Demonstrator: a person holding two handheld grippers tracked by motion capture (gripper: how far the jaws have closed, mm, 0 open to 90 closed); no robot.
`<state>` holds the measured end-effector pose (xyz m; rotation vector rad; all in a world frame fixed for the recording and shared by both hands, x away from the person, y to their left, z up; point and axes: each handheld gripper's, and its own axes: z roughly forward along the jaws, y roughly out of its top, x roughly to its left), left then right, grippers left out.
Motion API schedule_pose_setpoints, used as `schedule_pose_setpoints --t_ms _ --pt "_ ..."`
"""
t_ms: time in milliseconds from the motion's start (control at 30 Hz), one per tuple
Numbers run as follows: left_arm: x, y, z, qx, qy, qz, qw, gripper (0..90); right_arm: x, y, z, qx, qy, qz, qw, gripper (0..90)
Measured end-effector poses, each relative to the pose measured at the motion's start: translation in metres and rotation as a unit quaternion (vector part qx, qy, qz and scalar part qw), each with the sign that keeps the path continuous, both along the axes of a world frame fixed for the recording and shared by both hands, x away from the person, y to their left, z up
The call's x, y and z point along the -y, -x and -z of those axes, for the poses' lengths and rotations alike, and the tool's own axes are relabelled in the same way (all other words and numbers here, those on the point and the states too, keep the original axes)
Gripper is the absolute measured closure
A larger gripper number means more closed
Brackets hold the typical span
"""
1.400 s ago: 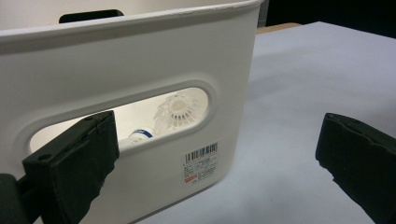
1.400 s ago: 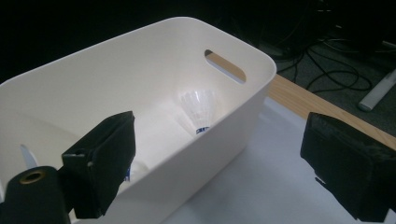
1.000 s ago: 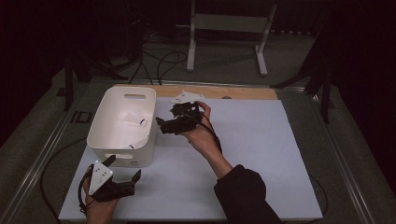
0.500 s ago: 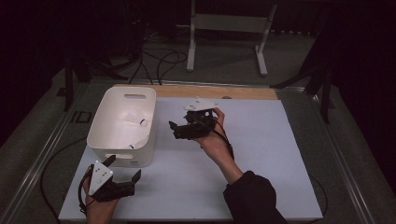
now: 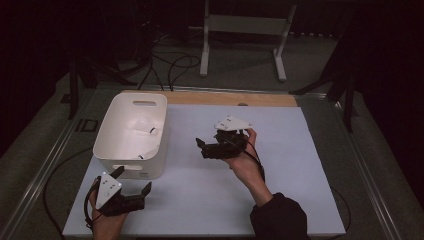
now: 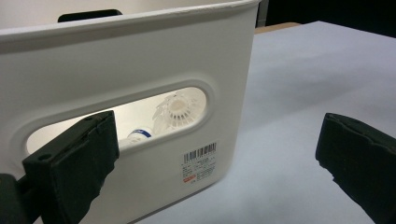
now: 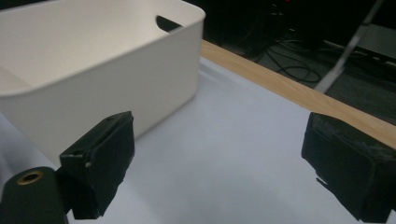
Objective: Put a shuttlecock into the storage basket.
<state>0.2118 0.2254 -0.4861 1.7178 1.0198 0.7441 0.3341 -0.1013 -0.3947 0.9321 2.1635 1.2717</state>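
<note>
A white plastic bin point(image 5: 111, 141) stands at the left of the white sheet point(image 5: 280, 150). Two white shuttlecocks lie in it, one point(image 5: 150, 131) mid-floor, another point(image 5: 141, 156) by the near wall. My left gripper point(image 5: 134, 180) is open just in front of the bin's near wall, with nothing between its jaws. In the left gripper view a shuttlecock point(image 6: 180, 109) shows through the bin's handle slot point(image 6: 116, 121) ahead of the left gripper point(image 6: 219, 140). My right gripper point(image 5: 201, 148) is open and empty above the sheet, right of the bin point(image 7: 93, 60). Its jaws point toward the bin in the right gripper view point(image 7: 219, 140).
A wooden strip point(image 5: 230, 98) runs along the sheet's far edge and shows as a wooden strip point(image 7: 299, 93) in the right gripper view. Cables point(image 5: 170, 65) and a white stand point(image 5: 242, 30) lie on the floor beyond. A barcode label point(image 6: 198, 161) sits on the bin's near wall.
My right gripper has drawn away from the bin, moving right and toward the person over the sheet. The left gripper has stayed put.
</note>
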Motion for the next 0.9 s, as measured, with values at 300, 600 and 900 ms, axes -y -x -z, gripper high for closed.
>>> schedule_pose_setpoints --t_ms 300,600,900 --pt "0.000 0.000 0.000 -0.002 0.000 0.000 1.0000 0.0 0.034 0.012 0.016 -0.015 0.009 0.038 0.9991 7.6" --pt "0.002 0.000 0.001 -0.004 -0.002 0.001 1.0000 0.0 0.064 0.037 0.027 0.006 0.024 0.058 0.9980 7.5" --pt "0.001 -0.001 0.001 -0.003 0.000 -0.001 1.0000 0.0 0.090 0.054 0.040 0.022 0.018 0.077 0.9966 7.5"
